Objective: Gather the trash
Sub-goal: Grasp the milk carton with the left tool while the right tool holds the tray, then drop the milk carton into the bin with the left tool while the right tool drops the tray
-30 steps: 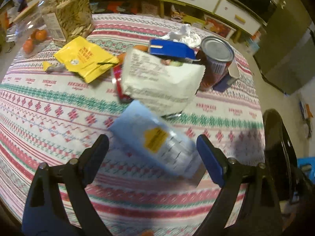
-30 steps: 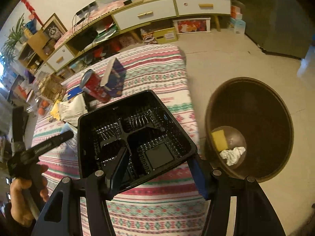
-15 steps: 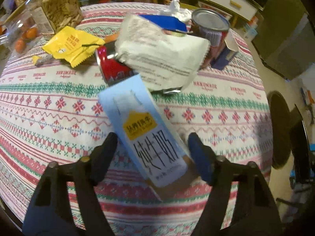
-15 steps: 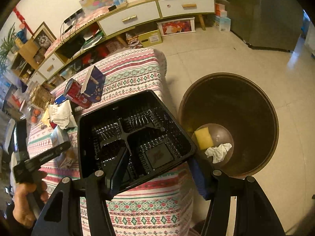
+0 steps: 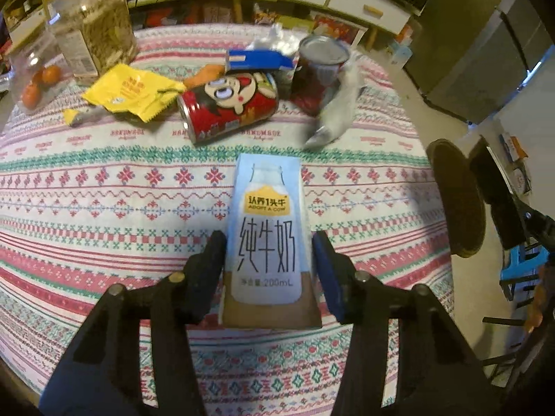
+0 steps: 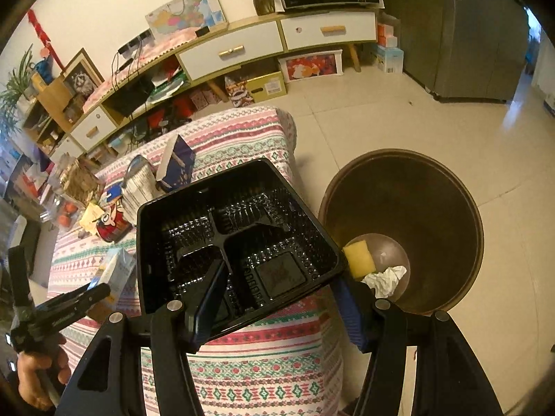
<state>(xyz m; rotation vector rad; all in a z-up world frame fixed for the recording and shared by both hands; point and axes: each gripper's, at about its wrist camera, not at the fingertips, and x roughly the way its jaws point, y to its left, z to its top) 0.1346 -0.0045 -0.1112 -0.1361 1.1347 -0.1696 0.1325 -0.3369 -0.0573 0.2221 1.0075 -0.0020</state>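
A pale blue milk carton [image 5: 269,228] lies on the patterned tablecloth [image 5: 104,208], lengthwise between the fingers of my left gripper [image 5: 267,242]. The jaws are closing. The left pad meets the carton's side; a sliver of gap shows at the right pad. My right gripper [image 6: 279,277] is shut on a black compartment tray [image 6: 236,228], one finger inside and one outside its wall, held off the table edge beside the brown bin [image 6: 416,201]. The left gripper [image 6: 93,294] shows in the right wrist view too, in a person's hand.
Behind the carton lie a red can [image 5: 229,107], a yellow wrapper [image 5: 133,92], a blue box [image 5: 258,60], an upright can [image 5: 321,66] and a blurred white bag [image 5: 334,107]. A jar [image 5: 93,34] stands far left. The bin holds a yellow sponge [image 6: 359,258] and tissue [image 6: 385,275].
My left jaws have narrowed around the carton, which now lies straight and deeper between the fingers. The white bag slid off the red can to the right. The tray moved slightly toward the bin.
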